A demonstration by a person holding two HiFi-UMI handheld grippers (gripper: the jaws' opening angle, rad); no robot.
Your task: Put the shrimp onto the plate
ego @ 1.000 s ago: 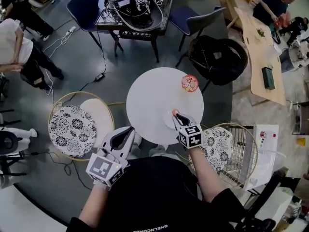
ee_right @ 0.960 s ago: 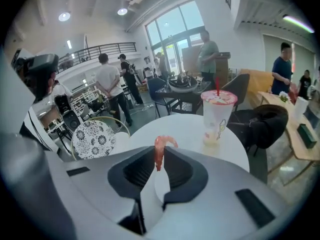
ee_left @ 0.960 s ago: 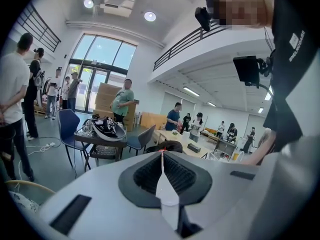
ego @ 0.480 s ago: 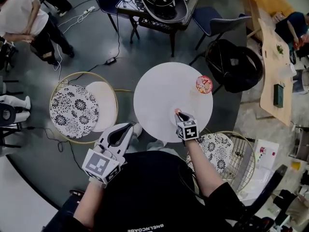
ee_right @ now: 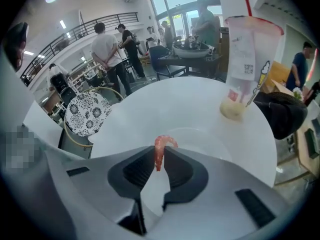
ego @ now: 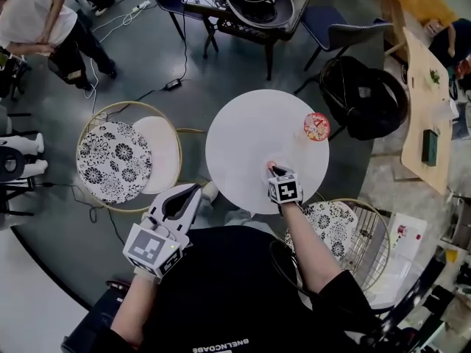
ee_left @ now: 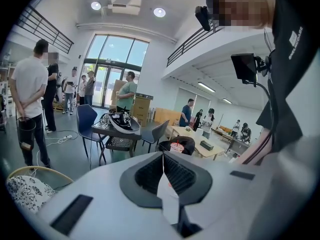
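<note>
Small pink curled shrimp [ee_right: 159, 151] hangs pinched at one end btwn the jaws of my right gripper [ego: 277, 172], which stand only narrowly apart, closed on it. It's just above the near edge of a shallow white plate [ee_right: 207, 136] on the round white table [ee_right: 170, 101]. Left gripper [ee_left: 163, 156], jaws together & empty, hangs off the table's near-left side. Risk, as I judge it: the grip is thin, so the shrimp may slip & land short of the plate. The white-on-white rim is also hard to read. Tall clear plastic cup [ee_right: 247, 59] stands far right, well apart.
</note>
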